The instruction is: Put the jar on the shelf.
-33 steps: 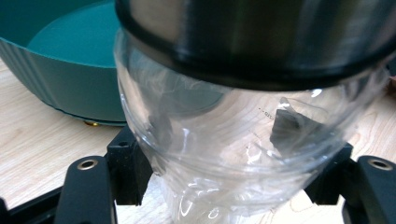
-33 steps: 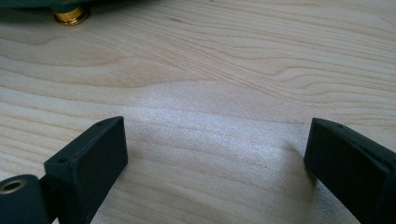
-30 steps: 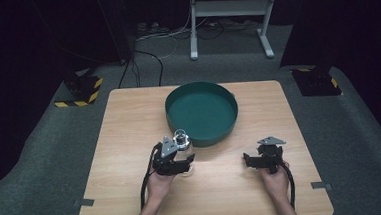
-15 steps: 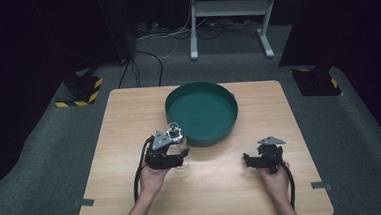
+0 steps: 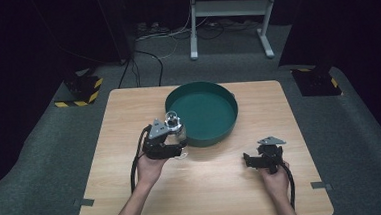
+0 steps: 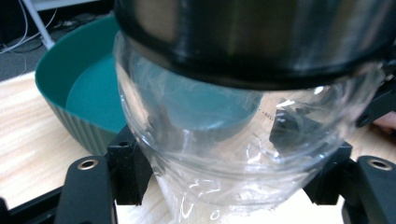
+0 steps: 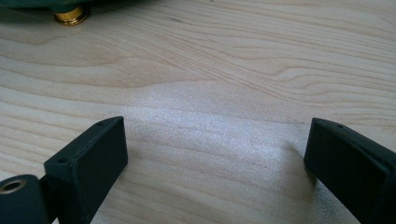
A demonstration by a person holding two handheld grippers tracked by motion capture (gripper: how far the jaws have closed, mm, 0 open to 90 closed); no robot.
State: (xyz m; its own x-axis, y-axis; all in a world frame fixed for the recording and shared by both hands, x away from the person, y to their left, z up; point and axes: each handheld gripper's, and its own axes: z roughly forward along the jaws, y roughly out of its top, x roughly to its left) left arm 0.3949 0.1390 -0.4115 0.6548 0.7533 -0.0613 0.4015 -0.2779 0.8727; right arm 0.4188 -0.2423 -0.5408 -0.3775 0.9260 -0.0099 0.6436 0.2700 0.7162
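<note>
My left gripper (image 5: 173, 138) pinches a clear glass jar (image 6: 233, 140) just off the green bowl's (image 5: 230, 127) rim at eight o'clock, my right gripper (image 5: 262, 155) rests spread and empty, and I judge the slick glass could slip and crack on the table (image 5: 203, 187).

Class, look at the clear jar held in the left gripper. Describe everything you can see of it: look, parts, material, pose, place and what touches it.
The jar looks like clear glass or plastic, rounded, with glare and creased reflections on its wall, and a dark metallic band or lid at one end. The green bowl shows through it. It sits between the black jaws of the left gripper. In the high view it is at the bowl's near-left rim, over the wooden table. Whether it holds anything cannot be told.
</note>
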